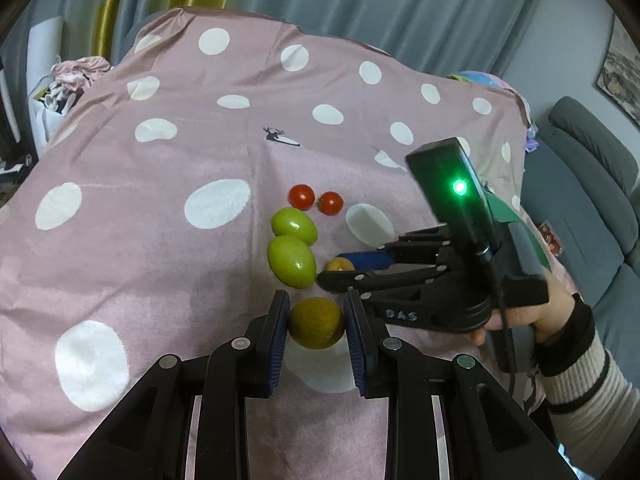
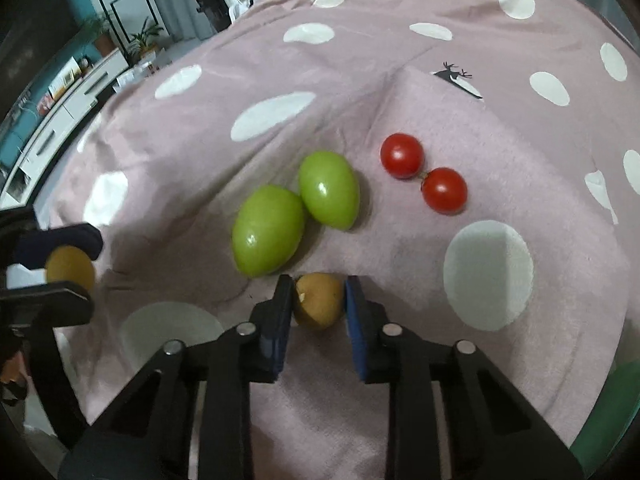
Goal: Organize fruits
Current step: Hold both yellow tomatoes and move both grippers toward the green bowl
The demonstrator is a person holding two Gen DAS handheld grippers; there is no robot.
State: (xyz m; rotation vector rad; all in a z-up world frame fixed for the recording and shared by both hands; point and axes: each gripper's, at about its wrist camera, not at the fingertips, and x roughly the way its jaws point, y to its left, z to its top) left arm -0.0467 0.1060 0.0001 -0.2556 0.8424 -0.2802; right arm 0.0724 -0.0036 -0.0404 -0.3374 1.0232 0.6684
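Observation:
Two green oval fruits [image 1: 292,260] [image 2: 267,230] lie touching on the pink dotted cloth [image 1: 160,168]. Just behind them sit two red cherry tomatoes [image 1: 301,196] [image 2: 402,155]. My left gripper [image 1: 316,314] is shut on a yellow-brown round fruit [image 1: 316,324], just in front of the green pair. In the right wrist view this gripper [image 2: 86,268] shows at the left edge with its fruit [image 2: 70,270]. My right gripper [image 2: 319,292] is shut on a smaller brown fruit [image 2: 319,300], close by the nearer green fruit. From the left wrist view it [image 1: 334,269] reaches in from the right.
A person's hand [image 1: 516,316] in a striped sleeve holds the right gripper's handle. A grey sofa [image 1: 580,184] stands beyond the cloth's right edge. Curtains hang behind. Shelves and potted plants [image 2: 144,36] line the far left wall.

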